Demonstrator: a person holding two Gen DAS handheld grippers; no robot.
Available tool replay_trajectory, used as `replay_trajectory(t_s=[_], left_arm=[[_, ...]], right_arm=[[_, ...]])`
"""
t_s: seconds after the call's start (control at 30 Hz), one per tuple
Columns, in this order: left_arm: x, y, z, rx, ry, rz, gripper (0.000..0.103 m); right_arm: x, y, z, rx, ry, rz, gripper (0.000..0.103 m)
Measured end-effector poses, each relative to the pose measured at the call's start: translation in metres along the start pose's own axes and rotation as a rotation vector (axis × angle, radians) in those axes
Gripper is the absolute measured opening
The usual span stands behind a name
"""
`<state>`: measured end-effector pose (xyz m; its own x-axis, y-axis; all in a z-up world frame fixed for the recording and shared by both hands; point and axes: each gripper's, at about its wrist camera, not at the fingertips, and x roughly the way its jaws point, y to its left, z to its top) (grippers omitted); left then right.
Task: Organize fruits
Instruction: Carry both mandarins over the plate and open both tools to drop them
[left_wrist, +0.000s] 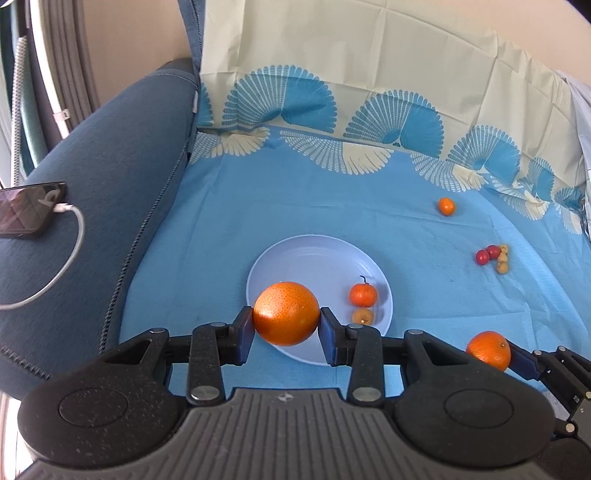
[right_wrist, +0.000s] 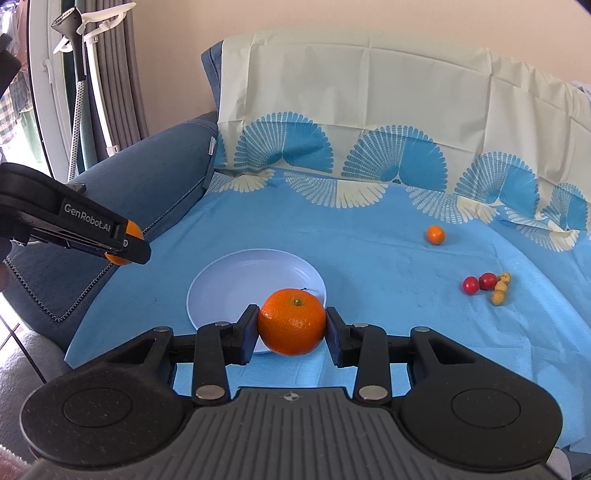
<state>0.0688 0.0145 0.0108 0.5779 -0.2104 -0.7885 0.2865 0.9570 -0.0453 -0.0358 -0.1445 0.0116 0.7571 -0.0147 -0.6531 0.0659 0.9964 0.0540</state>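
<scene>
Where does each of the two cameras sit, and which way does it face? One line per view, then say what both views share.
Left wrist: sits on the left gripper, facing forward and down over the plate; its fingers clamp an orange; the right gripper shows at lower right.
Right wrist: sits on the right gripper, facing the same plate; its fingers clamp a second orange; the left gripper shows at left.
Shared: plate, blue cloth, small orange, red fruits.
</scene>
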Motion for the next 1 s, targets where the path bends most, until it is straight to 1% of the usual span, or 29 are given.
replay_trajectory(t_s=[0.23, 0.47, 0.67, 0.83, 0.87, 0.9, 0.93, 0.97, 1.0], left_arm=[[0.041, -0.005, 0.014, 0.024, 0.043, -0.027, 0.041], [0.092, -0.014, 0.024, 0.052, 0.112, -0.014, 0.041], [0.135, -0.013, 0.023, 0.070, 0.167, 0.026, 0.041], [0.159, -0.006, 0.021, 0.085, 0.200, 0.054, 0.041], [0.162, -0.003, 0.021, 0.085, 0.200, 0.053, 0.047], [0.163, -0.002, 0.022, 0.087, 0.200, 0.044, 0.056], [0.162, 0.000, 0.023, 0.086, 0.193, 0.035, 0.080], [0.159, 0.002, 0.024, 0.079, 0.168, 0.031, 0.098], [0.154, 0.004, 0.026, 0.071, 0.136, 0.033, 0.103]], right_arm=[[0.040, 0.001, 0.009, -0.021, 0.035, 0.012, 0.039], [0.088, 0.004, 0.013, -0.033, 0.077, 0.016, 0.039], [0.130, 0.013, 0.005, -0.070, 0.141, 0.046, 0.039], [0.158, 0.020, 0.000, -0.080, 0.182, 0.061, 0.039], [0.162, 0.021, 0.000, -0.082, 0.188, 0.063, 0.039], [0.166, 0.022, 0.000, -0.086, 0.191, 0.063, 0.039], [0.170, 0.022, 0.000, -0.090, 0.185, 0.066, 0.039], [0.172, 0.022, 0.000, -0.093, 0.185, 0.073, 0.040], [0.175, 0.022, 0.001, -0.095, 0.192, 0.084, 0.040]])
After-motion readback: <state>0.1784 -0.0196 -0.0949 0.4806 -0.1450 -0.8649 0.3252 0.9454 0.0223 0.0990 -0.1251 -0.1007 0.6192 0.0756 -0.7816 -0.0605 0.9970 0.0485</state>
